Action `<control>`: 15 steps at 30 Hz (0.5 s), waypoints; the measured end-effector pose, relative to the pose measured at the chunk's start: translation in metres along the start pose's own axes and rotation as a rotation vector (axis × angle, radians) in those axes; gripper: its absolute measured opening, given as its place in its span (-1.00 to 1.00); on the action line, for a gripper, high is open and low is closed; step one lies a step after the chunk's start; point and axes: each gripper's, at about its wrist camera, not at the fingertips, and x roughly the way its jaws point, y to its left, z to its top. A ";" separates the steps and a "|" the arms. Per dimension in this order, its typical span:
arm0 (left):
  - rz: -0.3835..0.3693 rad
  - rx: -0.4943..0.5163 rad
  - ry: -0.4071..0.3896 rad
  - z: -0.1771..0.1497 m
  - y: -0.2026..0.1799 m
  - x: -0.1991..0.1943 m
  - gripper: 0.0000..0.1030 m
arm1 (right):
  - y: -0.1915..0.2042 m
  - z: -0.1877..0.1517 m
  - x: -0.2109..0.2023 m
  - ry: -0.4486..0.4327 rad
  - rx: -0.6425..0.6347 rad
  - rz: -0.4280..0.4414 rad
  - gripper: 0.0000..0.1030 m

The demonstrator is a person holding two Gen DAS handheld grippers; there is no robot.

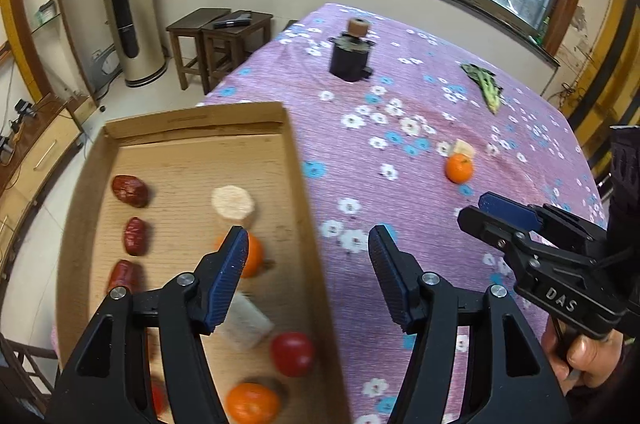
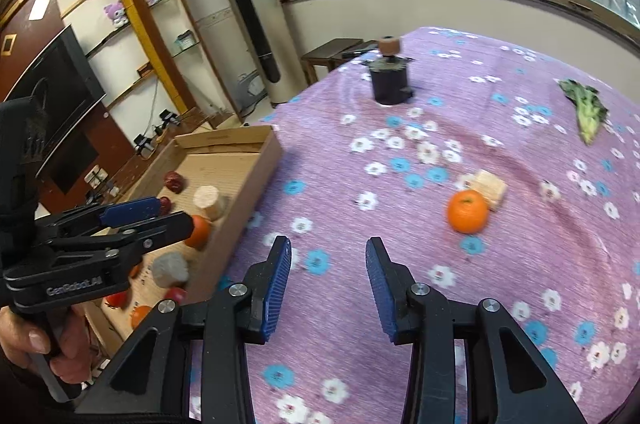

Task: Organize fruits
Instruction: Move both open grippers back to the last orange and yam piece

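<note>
Fingers of both grippers stand apart and empty: left gripper (image 1: 308, 260) over the cardboard tray's (image 1: 298, 160) edge, right gripper (image 2: 328, 272) above the bench (image 2: 520, 264). I judge the step as reaching for the last orange (image 2: 467, 211), which touches a pale block (image 2: 490, 188). Round, it has no long axis; its stem faces up. Next: my right gripper straddles it.

Your table (image 2: 400, 304) wears a purple cloth with white and blue flowers. On it lie a cardboard tray (image 1: 304, 192) at the left edge, an orange (image 2: 467, 211) touching a pale block (image 2: 490, 186), a green leafy vegetable (image 2: 586, 108), and a dark canister (image 2: 390, 84) farther back.
</note>
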 end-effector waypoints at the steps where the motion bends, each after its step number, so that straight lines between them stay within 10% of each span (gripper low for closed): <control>1: -0.004 0.004 0.000 0.000 -0.003 0.000 0.19 | -0.004 -0.001 -0.002 0.000 0.006 -0.005 -0.22; 15: -0.076 0.076 0.031 -0.002 -0.059 0.014 0.19 | -0.069 0.000 -0.003 -0.015 0.115 -0.097 -0.17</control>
